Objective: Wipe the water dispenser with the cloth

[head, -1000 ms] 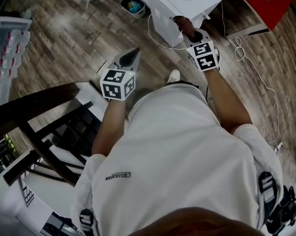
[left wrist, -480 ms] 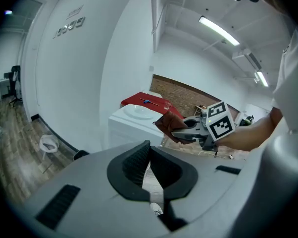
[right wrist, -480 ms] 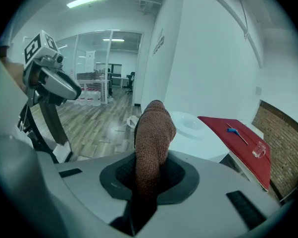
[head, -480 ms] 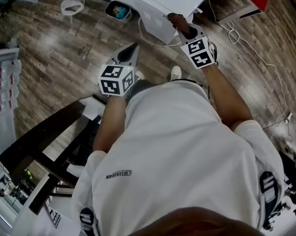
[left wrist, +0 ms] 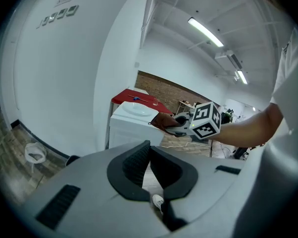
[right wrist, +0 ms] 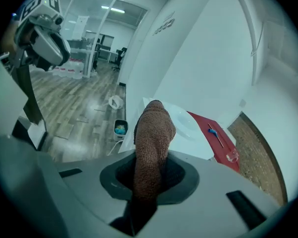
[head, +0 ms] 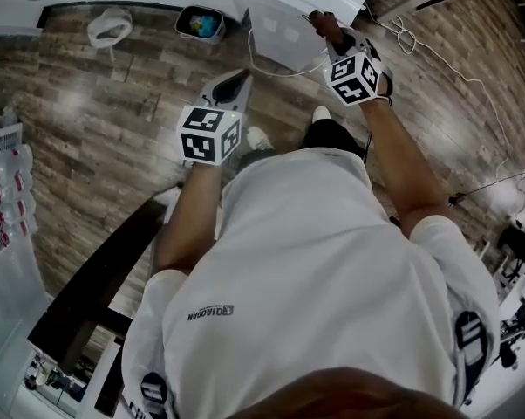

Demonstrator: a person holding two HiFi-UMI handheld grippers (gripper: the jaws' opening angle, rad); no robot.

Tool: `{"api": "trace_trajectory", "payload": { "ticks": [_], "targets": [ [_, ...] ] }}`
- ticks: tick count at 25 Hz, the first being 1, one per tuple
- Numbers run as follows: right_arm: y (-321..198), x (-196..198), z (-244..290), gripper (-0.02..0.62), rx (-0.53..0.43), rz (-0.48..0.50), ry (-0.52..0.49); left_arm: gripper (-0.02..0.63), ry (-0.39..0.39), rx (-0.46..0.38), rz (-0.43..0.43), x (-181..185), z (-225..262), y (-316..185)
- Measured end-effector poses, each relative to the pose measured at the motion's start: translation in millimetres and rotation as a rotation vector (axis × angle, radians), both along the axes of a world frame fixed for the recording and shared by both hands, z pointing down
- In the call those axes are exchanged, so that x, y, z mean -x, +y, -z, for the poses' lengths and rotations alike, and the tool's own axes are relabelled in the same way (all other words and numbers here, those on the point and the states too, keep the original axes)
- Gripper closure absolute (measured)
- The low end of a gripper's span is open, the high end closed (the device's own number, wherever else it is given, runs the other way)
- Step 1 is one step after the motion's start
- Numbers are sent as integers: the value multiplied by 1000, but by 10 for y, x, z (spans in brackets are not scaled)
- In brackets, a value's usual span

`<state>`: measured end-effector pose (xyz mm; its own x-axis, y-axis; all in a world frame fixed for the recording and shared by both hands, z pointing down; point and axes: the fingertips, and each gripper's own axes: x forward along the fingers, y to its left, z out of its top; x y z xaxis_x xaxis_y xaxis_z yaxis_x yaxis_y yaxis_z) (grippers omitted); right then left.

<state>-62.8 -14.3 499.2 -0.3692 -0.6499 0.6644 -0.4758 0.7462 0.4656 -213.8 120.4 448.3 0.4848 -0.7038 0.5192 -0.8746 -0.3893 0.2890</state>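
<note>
The white water dispenser (head: 302, 7) stands on the wood floor at the top of the head view. My right gripper (head: 334, 40) is shut on a brown cloth (head: 323, 24), which reaches the dispenser's near top edge. In the right gripper view the cloth (right wrist: 151, 143) sticks up from between the jaws, in front of the dispenser's white top (right wrist: 191, 130). My left gripper (head: 235, 85) hangs over the floor, left of the dispenser and apart from it. Its jaws are closed with nothing between them. From the left gripper view I see the dispenser (left wrist: 131, 125) and the cloth (left wrist: 161, 122).
A small bin (head: 199, 23) with blue contents and a white bag (head: 110, 26) lie on the floor left of the dispenser. A white cable (head: 419, 46) trails to its right. A red table (right wrist: 216, 140) stands behind it. Dark furniture (head: 97, 278) sits at the lower left.
The person has stepped closer to the dispenser. My right gripper with the cloth has moved up along the dispenser's near edge. The left gripper stays shut over the floor.
</note>
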Motion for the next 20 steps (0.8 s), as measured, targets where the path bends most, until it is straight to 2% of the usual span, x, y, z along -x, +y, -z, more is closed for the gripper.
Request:
{"api": "trace_trajectory", "payload": {
  "ticks": [3,8,12,20],
  "targets": [
    [-73,57,-98,545,-35,-25,68,609,6,18,-34,44,-130,14],
    [-170,79,-222,545,-71,-40,151,611,50,36,-28,41,-299,-9],
    [-179,113,-326,545,-73,-27,172,609,78,54,-8,10,-418,-10],
    [-105,191,-635,545,-52,12,210,609,87,84,19,6,-626,20]
  ]
}}
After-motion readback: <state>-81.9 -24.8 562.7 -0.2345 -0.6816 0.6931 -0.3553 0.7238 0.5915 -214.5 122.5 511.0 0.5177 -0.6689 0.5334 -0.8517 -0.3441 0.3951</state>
